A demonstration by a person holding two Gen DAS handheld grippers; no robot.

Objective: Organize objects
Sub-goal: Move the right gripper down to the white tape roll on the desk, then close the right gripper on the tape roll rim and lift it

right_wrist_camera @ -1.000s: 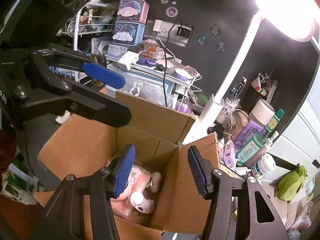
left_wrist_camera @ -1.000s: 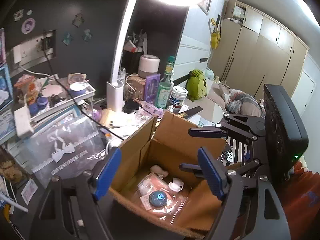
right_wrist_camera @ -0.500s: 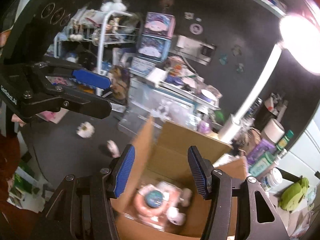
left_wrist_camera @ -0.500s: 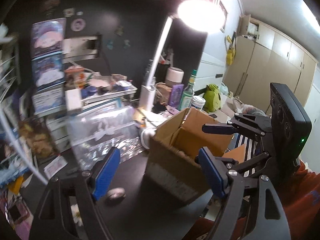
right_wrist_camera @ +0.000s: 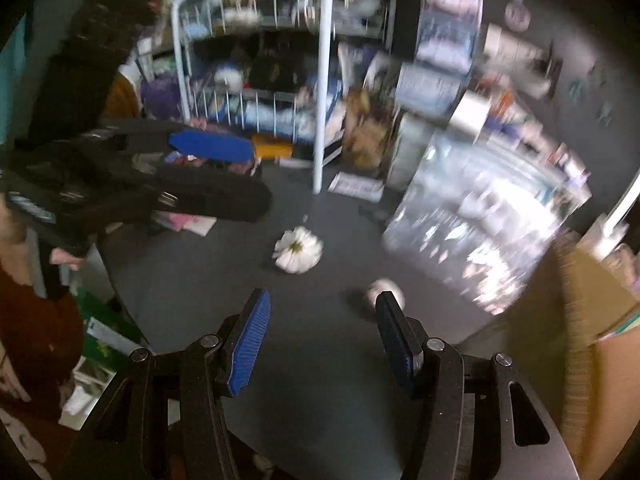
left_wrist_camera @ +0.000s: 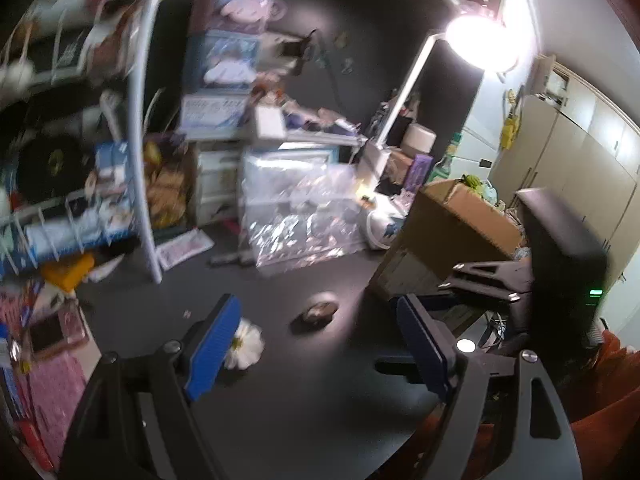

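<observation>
left wrist view: left gripper (left_wrist_camera: 316, 344) sitting wide open, empty; white fabric flower (left_wrist_camera: 244, 345) lying on the dark tabletop (left_wrist_camera: 280, 412) just beside its left finger. right wrist view: right gripper (right_wrist_camera: 322, 336) wide open, empty; flower (right_wrist_camera: 298, 255) ahead, slightly left. left looking nearer.

My dark desk (left_wrist_camera: 280, 400) sits against a black wall (left_wrist_camera: 380, 20). At two o'clock a bright lamp (left_wrist_camera: 482, 42) glares; beige wardrobes (left_wrist_camera: 568, 152) stand at three, a white wire shelf (left_wrist_camera: 136, 120) at ten.
</observation>
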